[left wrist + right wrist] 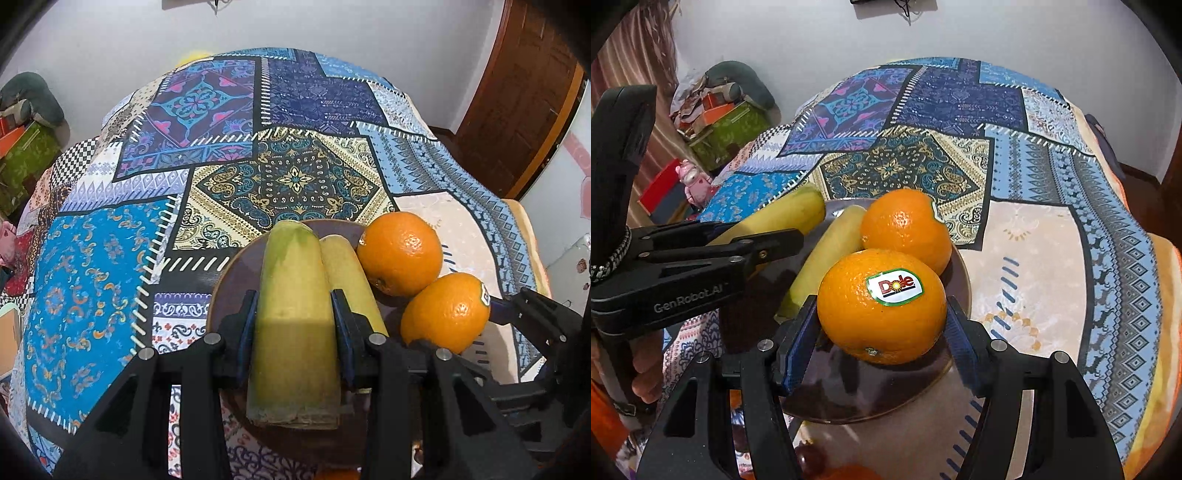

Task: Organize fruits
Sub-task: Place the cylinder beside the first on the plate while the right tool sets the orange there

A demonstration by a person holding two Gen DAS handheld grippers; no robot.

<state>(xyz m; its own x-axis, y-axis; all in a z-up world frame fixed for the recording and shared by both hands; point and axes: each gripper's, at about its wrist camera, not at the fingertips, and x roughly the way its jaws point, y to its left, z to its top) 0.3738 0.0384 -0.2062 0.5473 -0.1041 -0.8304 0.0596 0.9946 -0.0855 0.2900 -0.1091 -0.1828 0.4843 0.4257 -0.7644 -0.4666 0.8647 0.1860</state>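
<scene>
Blue-padded left jaws clamp banana (295,332) | right jaws flank Dole orange (882,306), contact unclear

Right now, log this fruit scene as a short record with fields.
surface: table under patchwork cloth
plate: dark, round, holds all fruit in view
left hand-held gripper: shut on near banana
second banana: lying beside it on the plate
right hand-held gripper: pads flank the Dole-stickered orange; contact unclear
far orange: touching the stickered one

Bananas (827,254) and oranges (907,230) crowd the plate (962,280); tablecloth (1034,266) beyond lies open.
</scene>
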